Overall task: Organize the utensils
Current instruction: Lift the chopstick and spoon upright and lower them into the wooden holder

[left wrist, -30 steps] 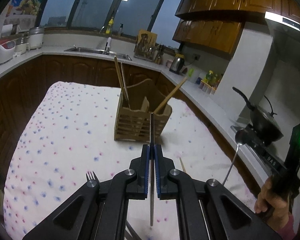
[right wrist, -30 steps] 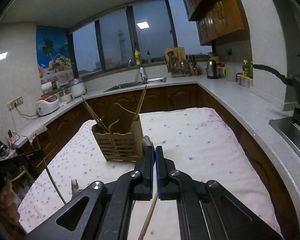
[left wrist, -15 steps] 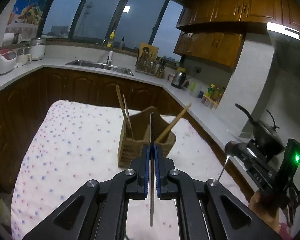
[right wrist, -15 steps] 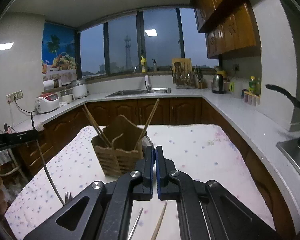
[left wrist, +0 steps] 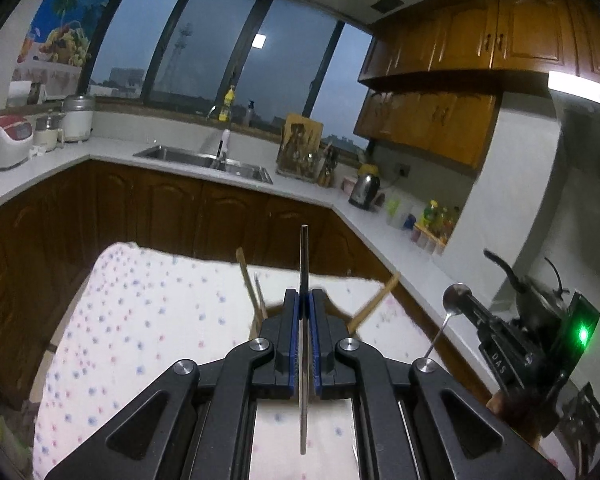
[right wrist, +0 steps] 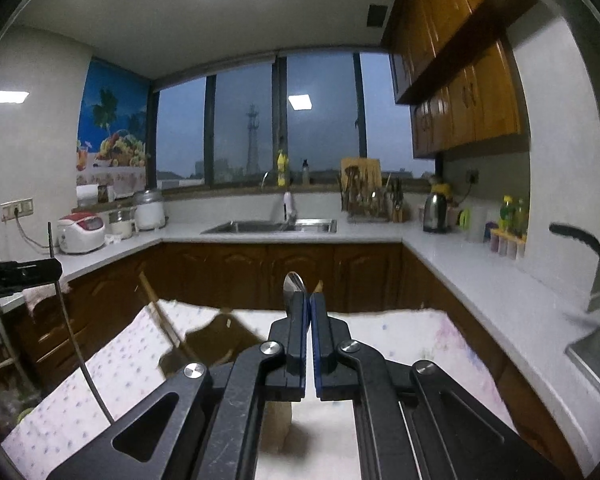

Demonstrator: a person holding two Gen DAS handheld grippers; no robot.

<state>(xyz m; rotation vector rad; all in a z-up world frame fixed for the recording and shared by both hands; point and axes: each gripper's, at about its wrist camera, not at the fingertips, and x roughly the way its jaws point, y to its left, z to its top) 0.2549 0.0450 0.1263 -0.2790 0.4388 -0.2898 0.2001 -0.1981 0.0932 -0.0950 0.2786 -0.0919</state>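
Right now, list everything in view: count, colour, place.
Wooden utensil holder: one, brown, on the table, mostly hidden behind the grippers.
Wooden sticks: at least two, tan, standing in the holder.
Metal rod: one, silver, upright in the left gripper.
Spoon: one, silver, in the right gripper.
Tablecloth: one, white with dots, over the table.
Sink: one, steel, under the window.
Kettle: one, steel, on the right counter.
Rice cooker: one, white and red, on the left counter.
Left gripper: one, black, closed.
Right gripper: one, black, closed.

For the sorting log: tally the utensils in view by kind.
Light wooden sticks in the brown wooden holder: 3
Silver metal spoon, in right gripper jaws: 1
Slim silver metal utensil, in left gripper jaws: 1
Total: 5
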